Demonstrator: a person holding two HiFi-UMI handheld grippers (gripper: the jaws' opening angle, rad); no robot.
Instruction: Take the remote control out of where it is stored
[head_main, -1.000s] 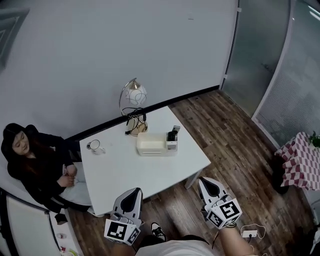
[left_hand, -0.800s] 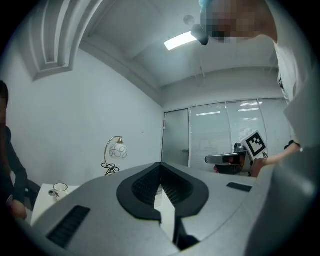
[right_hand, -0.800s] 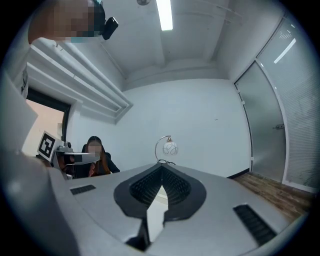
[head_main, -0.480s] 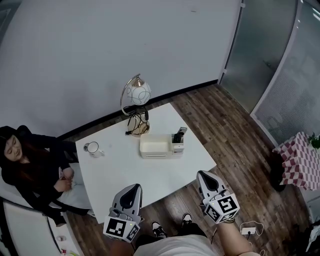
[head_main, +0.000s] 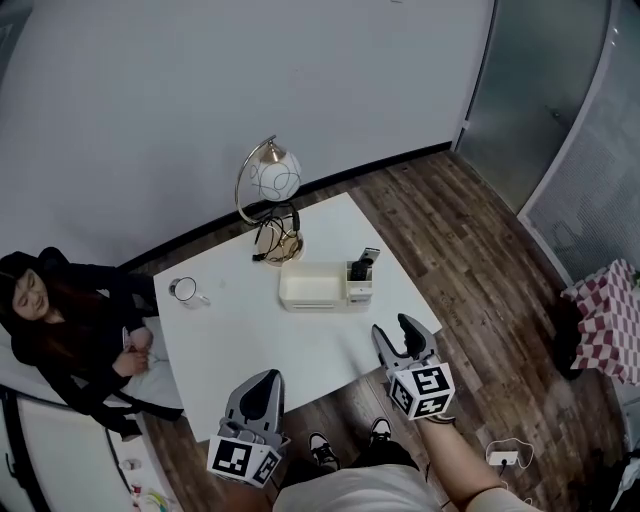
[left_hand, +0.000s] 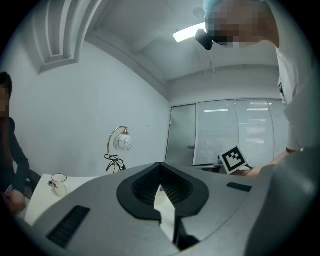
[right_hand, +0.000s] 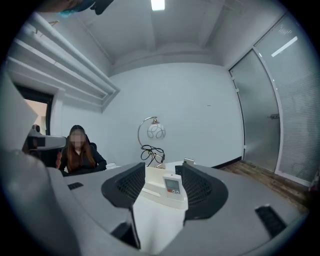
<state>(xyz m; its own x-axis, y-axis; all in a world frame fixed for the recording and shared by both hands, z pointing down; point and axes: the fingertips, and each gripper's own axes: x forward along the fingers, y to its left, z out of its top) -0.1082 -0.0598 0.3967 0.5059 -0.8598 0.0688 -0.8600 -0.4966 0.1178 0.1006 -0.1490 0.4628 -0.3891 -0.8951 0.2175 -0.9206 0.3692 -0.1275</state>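
The right tongs (head_main: 395, 330) have just been opening and stand well apart with nothing between them, at the near edge of the white worktop (head_main: 250, 335). The remote control (head_main: 358, 292), white with a small screen, stands upright in the end compartment of the white storage box (head_main: 310, 285), apart from both tongs. The left tongs (head_main: 262, 380) are closed tip to tip on nothing.

Right gripper (head_main: 392, 328) just opened (nothing between its fingers); left gripper (head_main: 262, 377) closed, level.
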